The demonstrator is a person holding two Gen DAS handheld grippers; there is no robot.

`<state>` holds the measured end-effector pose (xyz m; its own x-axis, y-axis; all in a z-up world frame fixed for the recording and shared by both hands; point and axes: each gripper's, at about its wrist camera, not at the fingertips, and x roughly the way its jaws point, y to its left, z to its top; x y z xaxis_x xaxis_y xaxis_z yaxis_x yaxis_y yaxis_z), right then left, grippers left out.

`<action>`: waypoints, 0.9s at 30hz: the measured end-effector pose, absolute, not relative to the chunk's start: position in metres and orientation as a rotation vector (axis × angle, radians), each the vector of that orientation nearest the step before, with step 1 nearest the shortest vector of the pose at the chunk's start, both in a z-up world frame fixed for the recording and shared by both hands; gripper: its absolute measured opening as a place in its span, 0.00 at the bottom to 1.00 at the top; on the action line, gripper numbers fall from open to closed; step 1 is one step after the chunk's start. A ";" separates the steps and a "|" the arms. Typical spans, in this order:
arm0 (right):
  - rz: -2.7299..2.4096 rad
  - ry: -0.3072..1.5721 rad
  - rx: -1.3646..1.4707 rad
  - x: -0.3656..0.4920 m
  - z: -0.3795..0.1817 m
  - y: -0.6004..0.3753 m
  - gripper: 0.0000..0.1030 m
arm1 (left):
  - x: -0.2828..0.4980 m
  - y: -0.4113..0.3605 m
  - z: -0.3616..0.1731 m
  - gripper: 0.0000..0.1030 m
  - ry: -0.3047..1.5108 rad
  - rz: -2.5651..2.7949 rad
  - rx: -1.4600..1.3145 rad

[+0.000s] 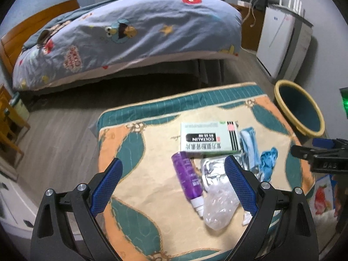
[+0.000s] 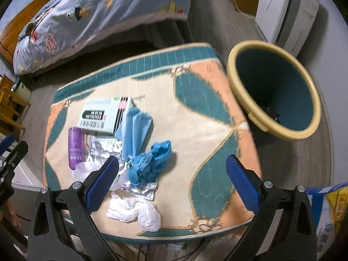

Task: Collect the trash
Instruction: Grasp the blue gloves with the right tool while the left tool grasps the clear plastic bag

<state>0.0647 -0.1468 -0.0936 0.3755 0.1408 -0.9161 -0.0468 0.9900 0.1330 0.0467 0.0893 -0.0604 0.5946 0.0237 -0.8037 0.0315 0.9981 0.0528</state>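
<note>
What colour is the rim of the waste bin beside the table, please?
Pale yellow, around a dark teal inside; the waste bin shows best in the right wrist view.

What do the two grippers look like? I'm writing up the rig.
Both match: the left gripper and the right gripper have black angular plastic frames with triangular cut-outs and silver bolt heads. Each finger carries a blue pad with a fine dotted grip texture. Seen side-on, the right gripper's body bears embossed lettering, too blurred to read. No cables or sleeves show.

Dim indoor light, cool bluish cast. Both views bulge strongly, dark vignette at the corners. Motion blur smears the bed [image 1: 130, 34] and bin [image 2: 274, 89]. Deep shadow under the bed. Green glare spot at the left view's right edge.
</note>
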 end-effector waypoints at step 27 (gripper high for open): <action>0.243 1.268 0.129 0.082 -0.119 -0.126 0.13 | 0.045 0.017 -0.143 0.57 1.248 -0.294 0.297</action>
<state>0.0816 -0.1259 -0.1189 0.2767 0.2514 -0.9275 -0.1096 0.9671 0.2295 0.0446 0.0169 -0.1432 0.2903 -0.0559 -0.9553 0.3761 0.9246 0.0602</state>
